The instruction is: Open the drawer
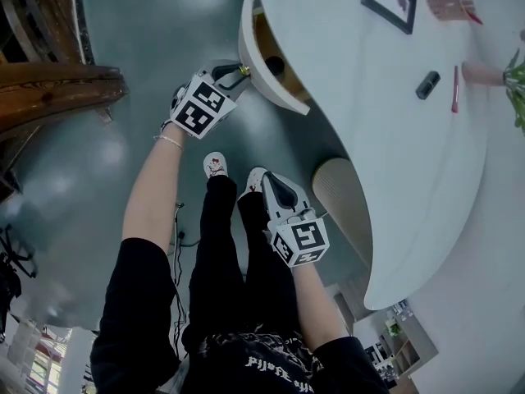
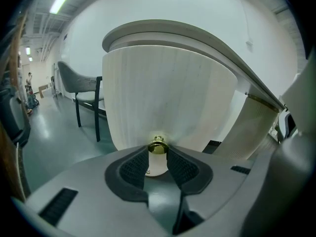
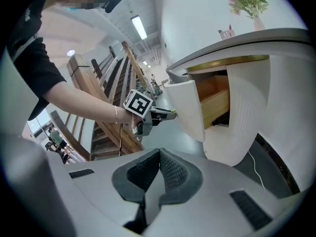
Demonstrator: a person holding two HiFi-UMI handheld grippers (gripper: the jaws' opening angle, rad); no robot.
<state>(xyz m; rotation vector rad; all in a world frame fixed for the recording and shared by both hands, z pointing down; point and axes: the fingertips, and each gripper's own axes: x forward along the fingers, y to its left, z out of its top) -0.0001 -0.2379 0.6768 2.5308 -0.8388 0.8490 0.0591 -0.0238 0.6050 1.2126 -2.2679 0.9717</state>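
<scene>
Brass is what the whole step hangs on: the small knob (image 2: pixel 158 146) on the curved white drawer (image 2: pixel 163 88) sits right at the tips of the left gripper (image 2: pixel 158 154). The jaws are drawn in about halfway, with a ribbed pad at 9 o'clock and another at 3 o'clock of the knob, so it looks pinched rather than merely framed.

In the head view the drawer (image 1: pixel 247 35) is at 12 o'clock, already part-way out from under the white desk (image 1: pixel 369 113), with the left gripper (image 1: pixel 240 73) at its front face. The right gripper view shows the drawer (image 3: pixel 190 107) standing proud of the desk, with its wooden inside (image 3: pixel 215 97) exposed at 3 o'clock.

The right gripper (image 3: pixel 159 154) has its 2 jaws closed together on nothing; in the head view it (image 1: pixel 273 185) hangs near 6 o'clock, well apart from the drawer.

My reading is that the pull is under way and not yet finished. To do it well:

- Draw along the drawer's own line of travel, toward the person's body, not sideways; a skewed pull could bind the box in its opening.
- Hold the pinch firm, since the knob is small, round and probably slick, and the pads grip it only at their tips.
- Leave the wrist level so the tips don't lever off the knob.
</scene>
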